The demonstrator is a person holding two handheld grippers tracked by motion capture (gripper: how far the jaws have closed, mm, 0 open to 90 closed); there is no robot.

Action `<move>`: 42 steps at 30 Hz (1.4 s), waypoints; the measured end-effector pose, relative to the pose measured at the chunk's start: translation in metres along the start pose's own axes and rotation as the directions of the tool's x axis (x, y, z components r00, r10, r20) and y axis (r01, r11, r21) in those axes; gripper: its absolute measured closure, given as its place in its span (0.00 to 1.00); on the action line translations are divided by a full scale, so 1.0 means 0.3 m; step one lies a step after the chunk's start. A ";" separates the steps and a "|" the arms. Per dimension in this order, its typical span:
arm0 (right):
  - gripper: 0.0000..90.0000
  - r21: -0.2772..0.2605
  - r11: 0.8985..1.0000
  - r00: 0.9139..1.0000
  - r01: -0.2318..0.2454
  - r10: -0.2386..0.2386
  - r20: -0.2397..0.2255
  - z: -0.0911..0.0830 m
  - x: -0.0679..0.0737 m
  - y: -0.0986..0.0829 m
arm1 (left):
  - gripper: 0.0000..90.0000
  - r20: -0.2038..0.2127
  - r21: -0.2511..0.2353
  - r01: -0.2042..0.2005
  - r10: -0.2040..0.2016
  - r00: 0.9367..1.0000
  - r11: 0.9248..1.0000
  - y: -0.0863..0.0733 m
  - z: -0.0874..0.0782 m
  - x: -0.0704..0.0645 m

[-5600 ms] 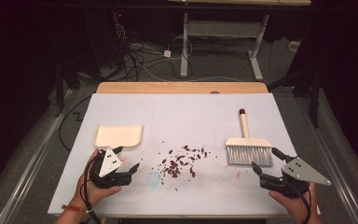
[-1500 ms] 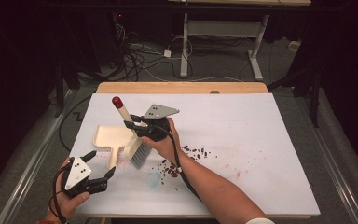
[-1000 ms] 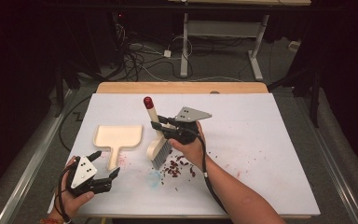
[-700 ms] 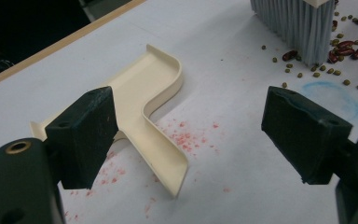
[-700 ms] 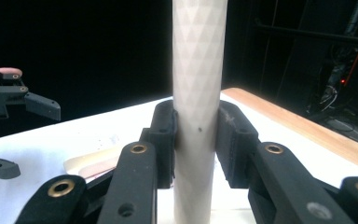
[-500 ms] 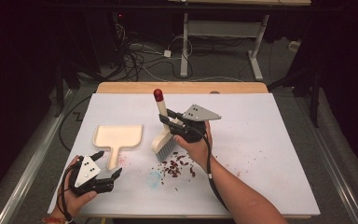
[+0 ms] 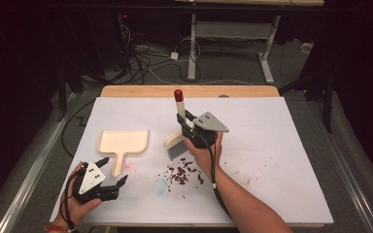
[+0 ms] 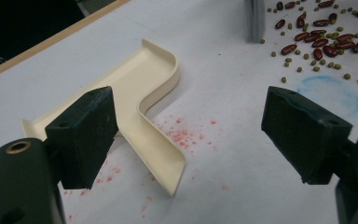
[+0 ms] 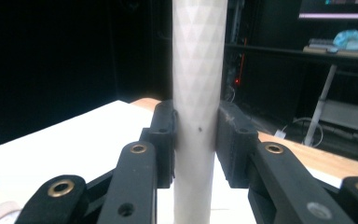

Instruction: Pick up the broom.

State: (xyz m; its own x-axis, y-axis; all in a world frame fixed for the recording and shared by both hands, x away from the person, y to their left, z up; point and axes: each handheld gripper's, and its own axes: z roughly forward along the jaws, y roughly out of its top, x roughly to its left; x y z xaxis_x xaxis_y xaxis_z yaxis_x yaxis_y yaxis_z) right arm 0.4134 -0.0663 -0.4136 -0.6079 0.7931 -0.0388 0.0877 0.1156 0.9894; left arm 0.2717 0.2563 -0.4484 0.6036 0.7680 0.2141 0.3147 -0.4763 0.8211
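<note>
While the right hand-held gripper [image 7: 188,127] clamps the brush [image 7: 177,140] by its pale handle, jaws closed tight on both sides of the shaft in the right gripper view, the bristles stand on the desk [image 7: 281,145] just behind the scatter of beans [image 7: 182,174]. Brush upright, red cap on top, head touching the white surface between dustpan [image 7: 121,145] and spill.

Left hand-held gripper [image 7: 108,175] sits near the front edge, jaws wide apart and holding nothing; in the left gripper view the dustpan handle [image 8: 161,156] lies between and just ahead of them, not yet gripped.

Risks, as judged from here:
- Dustpan loose on the desk; a sweep toward it would likely push it away or let beans slide under its lip, since nothing pins it
- Spill is mixed: dark red beans plus small green ones [image 8: 307,58]. Round and light, so a fast stroke may flick them toward the desk edge
- Grip is high on a smooth round handle; the brush could twist in the jaws under side load

Containers: the dustpan is the only one, cream, shallow, and empty; no beans in it
</note>
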 end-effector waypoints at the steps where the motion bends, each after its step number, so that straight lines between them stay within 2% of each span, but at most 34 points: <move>1: 0.78 0.000 1.000 1.000 0.000 0.000 0.000 0.000 0.000 0.000 | 0.20 0.001 0.002 -0.002 0.002 1.000 1.000 0.001 0.001 0.000; 3: 0.78 -0.005 1.000 0.999 0.022 -0.022 -0.024 -0.041 0.009 -0.007 | 0.20 0.002 0.002 -0.004 0.004 1.000 1.000 0.002 0.000 -0.001; 11: 0.78 -0.006 1.000 0.998 0.025 -0.025 -0.060 -0.172 0.038 -0.021 | 0.20 0.003 0.013 -0.016 0.016 1.000 1.000 0.007 0.006 -0.009; 16: 0.78 0.005 1.000 0.998 0.020 -0.020 -0.054 -0.208 0.043 -0.020 | 0.20 0.004 0.014 -0.017 0.017 1.000 1.000 0.012 0.012 -0.009; 19: 0.78 0.006 1.000 0.999 -0.003 0.003 -0.035 -0.237 0.047 -0.021 | 0.20 0.002 0.014 -0.018 0.018 1.000 1.000 0.014 0.015 -0.009; 21: 0.78 0.008 1.000 1.000 -0.008 0.008 -0.030 -0.240 0.052 -0.019 | 0.20 0.002 0.012 -0.019 0.019 1.000 1.000 0.015 0.015 -0.009; 23: 0.78 0.007 1.000 1.000 0.019 -0.018 -0.019 -0.243 0.056 -0.017 | 0.20 0.002 0.010 -0.021 0.021 1.000 1.000 0.016 0.016 -0.009; 26: 0.78 0.009 1.000 1.000 0.011 -0.011 -0.023 -0.238 0.048 -0.014 | 0.20 0.005 0.008 -0.022 0.022 1.000 1.000 0.017 0.018 -0.007; 29: 0.78 -0.003 0.999 0.999 0.032 -0.032 -0.025 -0.224 0.040 -0.002 | 0.20 0.007 0.011 -0.022 0.022 1.000 1.000 0.018 0.021 -0.006; 31: 0.78 -0.001 1.000 0.999 0.025 -0.025 -0.029 -0.216 0.038 0.005 | 0.20 0.008 0.014 -0.025 0.025 1.000 1.000 0.019 0.024 -0.006; 32: 0.78 -0.008 1.000 0.999 0.002 -0.003 -0.054 -0.201 0.033 0.022 | 0.20 0.006 0.012 -0.024 0.024 1.000 1.000 0.020 0.026 -0.005; 33: 0.78 -0.008 1.000 0.999 0.002 -0.003 -0.054 -0.201 0.033 0.022 | 0.20 0.006 0.012 -0.024 0.024 1.000 1.000 0.020 0.026 -0.005; 35: 0.78 -0.029 1.000 0.995 -0.007 0.004 -0.098 -0.175 0.037 0.049 | 0.20 0.004 0.010 -0.021 0.021 1.000 1.000 0.020 0.025 -0.004; 36: 0.78 -0.029 1.000 0.995 -0.007 0.004 -0.098 -0.175 0.037 0.049 | 0.20 0.001 0.010 -0.021 0.021 1.000 1.000 0.020 0.024 -0.003; 38: 0.78 -0.034 0.999 0.988 -0.021 0.016 -0.153 -0.157 0.043 0.064 | 0.20 -0.005 0.008 -0.017 0.017 1.000 1.000 0.018 0.020 -0.001; 39: 0.78 -0.040 0.999 0.970 -0.035 0.024 -0.242 -0.136 0.052 0.073 | 0.20 -0.010 0.006 -0.015 0.015 1.000 1.000 0.017 0.016 0.000; 40: 0.78 -0.040 0.999 0.970 -0.035 0.024 -0.242 -0.136 0.052 0.073 | 0.20 -0.015 -0.001 -0.009 0.009 1.000 1.000 0.015 0.011 0.003; 41: 0.78 -0.040 0.998 0.955 -0.040 0.026 -0.296 -0.126 0.058 0.077 | 0.20 -0.018 -0.003 -0.008 0.008 1.000 1.000 0.015 0.004 0.008; 42: 0.78 -0.043 0.999 0.914 -0.033 0.013 -0.405 -0.105 0.073 0.080 | 0.20 -0.025 -0.014 0.001 -0.002 1.000 1.000 0.014 -0.003 0.012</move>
State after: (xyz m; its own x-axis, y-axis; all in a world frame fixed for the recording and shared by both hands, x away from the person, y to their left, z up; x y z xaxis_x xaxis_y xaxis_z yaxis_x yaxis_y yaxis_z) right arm 0.3773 -0.0651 -0.3862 -0.8741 0.4846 0.0341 0.0740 0.0635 0.9952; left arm 0.2746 0.2573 -0.4437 0.5846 0.7793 0.2257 0.3055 -0.4692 0.8285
